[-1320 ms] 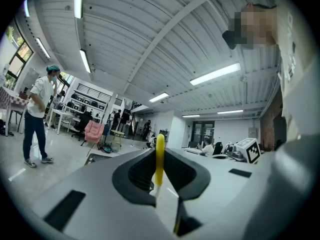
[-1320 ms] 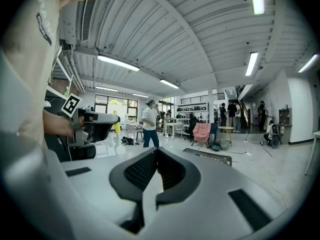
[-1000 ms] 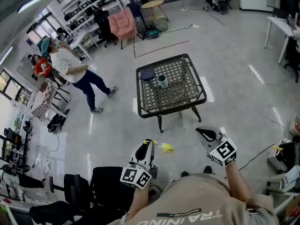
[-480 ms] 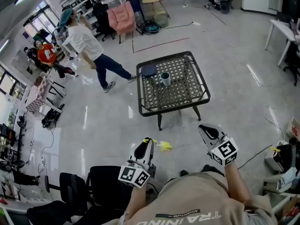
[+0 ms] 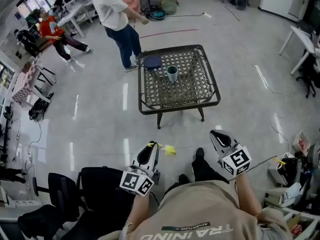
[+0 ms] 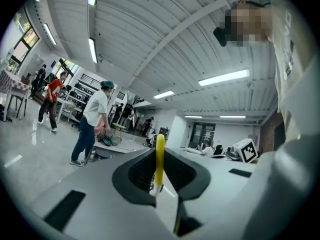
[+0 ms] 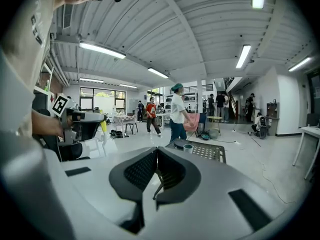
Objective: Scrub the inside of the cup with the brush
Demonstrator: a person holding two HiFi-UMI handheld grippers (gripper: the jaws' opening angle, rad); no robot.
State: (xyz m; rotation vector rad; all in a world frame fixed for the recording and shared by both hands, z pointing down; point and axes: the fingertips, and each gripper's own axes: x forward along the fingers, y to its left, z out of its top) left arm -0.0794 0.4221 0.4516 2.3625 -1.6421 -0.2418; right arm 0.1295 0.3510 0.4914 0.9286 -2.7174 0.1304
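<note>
Head view: bystander (image 5: 117, 14) now beside table (image 5: 180, 107); left gripper (image 5: 150, 146) clamps brush (image 5: 170, 150); right gripper (image 5: 215, 134) closed.

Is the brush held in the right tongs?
No, the right tongs are shut with nothing between them; the yellow brush is gripped by the left tongs.

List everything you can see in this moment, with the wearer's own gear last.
table: one, black lattice top, on the floor ahead
cup: one, grey-green, upright on the table
flat item: one, dark blue, table's far left corner
brush: one, yellow, clamped in the left gripper
standing person: one, white top and blue jeans, beside the table's far left
person in red: one, far left by the desks
office chair: one, black, at the wearer's left
left gripper: one, grey, shut on the brush
right gripper: one, grey, shut and empty
</note>
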